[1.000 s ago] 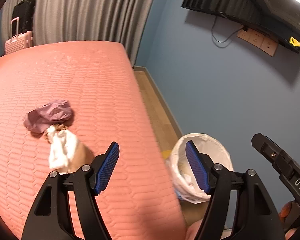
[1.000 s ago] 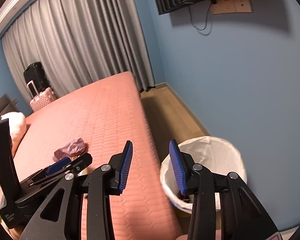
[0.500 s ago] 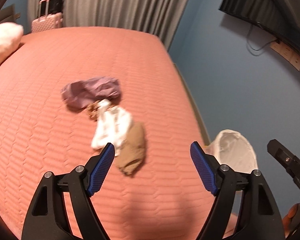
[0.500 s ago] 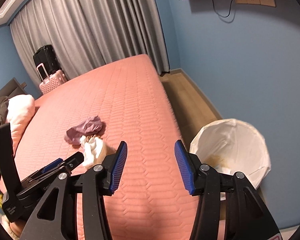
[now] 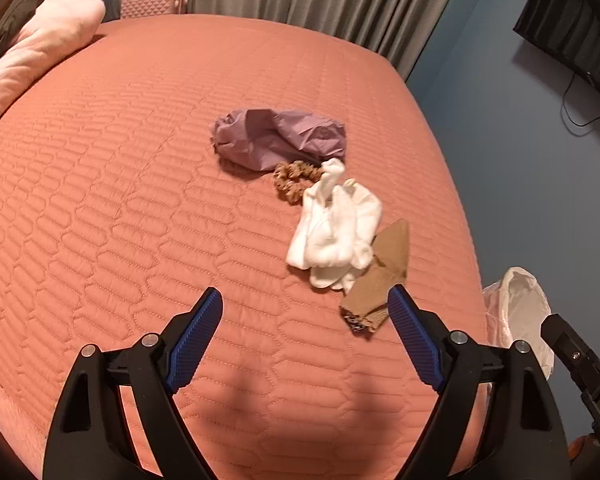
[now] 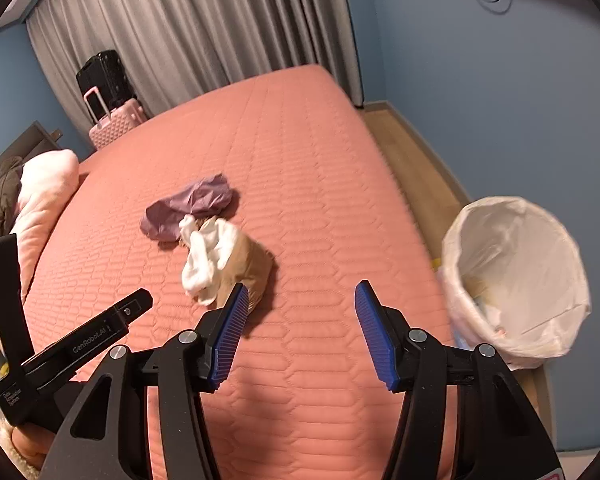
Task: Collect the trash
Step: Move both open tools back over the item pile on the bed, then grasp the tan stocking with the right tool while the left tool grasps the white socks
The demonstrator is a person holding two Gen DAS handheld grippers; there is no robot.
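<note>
A small pile lies on the salmon bed [image 5: 120,200]: a crumpled purple bag [image 5: 278,138], a tan scrunchie [image 5: 294,178], a white cloth wad [image 5: 334,228] and a brown paper piece [image 5: 380,280]. My left gripper [image 5: 304,328] is open and empty above the bed, just short of the pile. In the right wrist view the pile shows as purple bag [image 6: 192,206], white wad [image 6: 208,256] and brown piece [image 6: 252,266]. My right gripper [image 6: 300,324] is open and empty, right of the pile. A white-lined trash bin [image 6: 516,276] stands on the floor beside the bed; it also shows in the left wrist view [image 5: 518,312].
A pink pillow [image 5: 36,52] lies at the bed's head. A pink suitcase [image 6: 114,124] with a black one on top stands by grey curtains [image 6: 204,28]. A blue wall [image 6: 500,100] and a strip of wood floor [image 6: 416,160] run along the bed's right side.
Both grippers have swung left from the bin toward the bed and tilted down; the pile now sits nearer the middle of both views. Both stay open.
</note>
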